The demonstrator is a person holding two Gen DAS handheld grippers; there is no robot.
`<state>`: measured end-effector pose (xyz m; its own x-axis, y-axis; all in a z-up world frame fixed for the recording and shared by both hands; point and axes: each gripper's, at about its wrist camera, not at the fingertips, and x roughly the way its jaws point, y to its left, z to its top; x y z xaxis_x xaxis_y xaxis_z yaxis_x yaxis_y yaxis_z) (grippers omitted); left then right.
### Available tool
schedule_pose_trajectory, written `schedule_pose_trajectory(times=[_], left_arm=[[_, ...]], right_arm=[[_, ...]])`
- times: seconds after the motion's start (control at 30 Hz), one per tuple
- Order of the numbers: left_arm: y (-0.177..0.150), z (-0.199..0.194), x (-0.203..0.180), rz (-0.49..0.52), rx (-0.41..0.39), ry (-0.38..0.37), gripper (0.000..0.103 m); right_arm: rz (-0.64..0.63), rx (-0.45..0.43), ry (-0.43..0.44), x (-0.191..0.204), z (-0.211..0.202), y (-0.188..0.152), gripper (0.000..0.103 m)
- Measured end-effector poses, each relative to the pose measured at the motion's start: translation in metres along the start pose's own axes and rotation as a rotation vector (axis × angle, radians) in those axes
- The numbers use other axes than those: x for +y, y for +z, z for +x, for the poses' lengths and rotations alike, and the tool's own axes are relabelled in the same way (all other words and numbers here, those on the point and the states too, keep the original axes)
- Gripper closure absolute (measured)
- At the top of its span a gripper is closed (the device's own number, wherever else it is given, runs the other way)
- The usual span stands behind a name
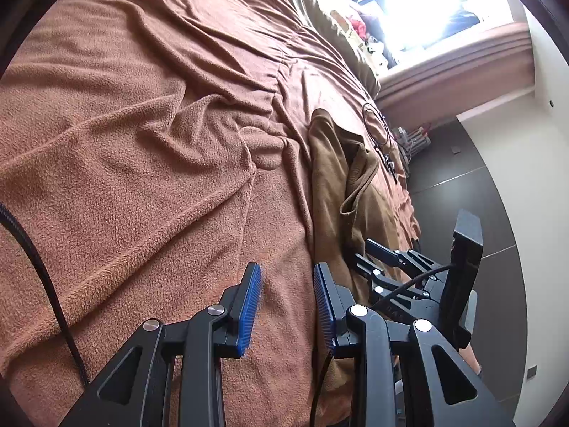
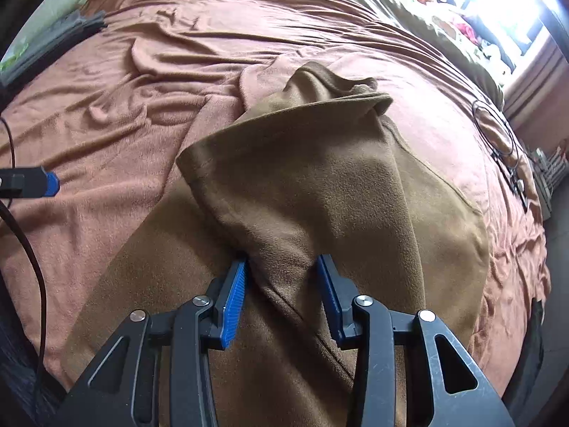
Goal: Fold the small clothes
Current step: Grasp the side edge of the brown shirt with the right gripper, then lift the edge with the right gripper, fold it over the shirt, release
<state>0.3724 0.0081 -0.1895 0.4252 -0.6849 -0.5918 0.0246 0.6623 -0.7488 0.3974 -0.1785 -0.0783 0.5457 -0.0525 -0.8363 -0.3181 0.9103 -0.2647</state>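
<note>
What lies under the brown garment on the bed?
The brown garment lies on a rust fleece blanket, which shows all round it. One flap is folded over the garment's own lower layer, between the right gripper jaws. Anything beneath is covered.

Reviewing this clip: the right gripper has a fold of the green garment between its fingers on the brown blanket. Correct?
Not quite. The garment is brown, not green, as the right wrist view shows. The right gripper does have a fold of it between its fingers, on the brown blanket.
</note>
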Motion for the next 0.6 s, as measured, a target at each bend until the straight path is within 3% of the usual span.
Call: schedule_pose_trajectory(times=[0.17, 0.23, 0.3, 0.43, 0.6], left_arm=[[0.0, 0.003, 0.0, -0.005, -0.004, 0.015, 0.071], [0.001, 0.006, -0.004, -0.003, 0.004, 0.025, 0.071], [0.001, 0.01, -0.009, 0.005, 0.01, 0.025, 0.071], [0.004, 0.016, -0.02, 0.025, 0.014, 0.028, 0.071], [0.008, 0.026, -0.035, 0.054, 0.027, 0.027, 0.071]], right_arm=[[0.023, -0.007, 0.04, -0.008, 0.006, 0.003, 0.064], [0.048, -0.012, 0.039, -0.017, 0.005, 0.004, 0.086], [0.093, -0.022, 0.069, -0.03, -0.001, 0.004, 0.094], [0.162, -0.058, 0.115, -0.054, -0.017, 0.001, 0.095], [0.224, -0.11, 0.11, -0.088, -0.039, -0.002, 0.095]])
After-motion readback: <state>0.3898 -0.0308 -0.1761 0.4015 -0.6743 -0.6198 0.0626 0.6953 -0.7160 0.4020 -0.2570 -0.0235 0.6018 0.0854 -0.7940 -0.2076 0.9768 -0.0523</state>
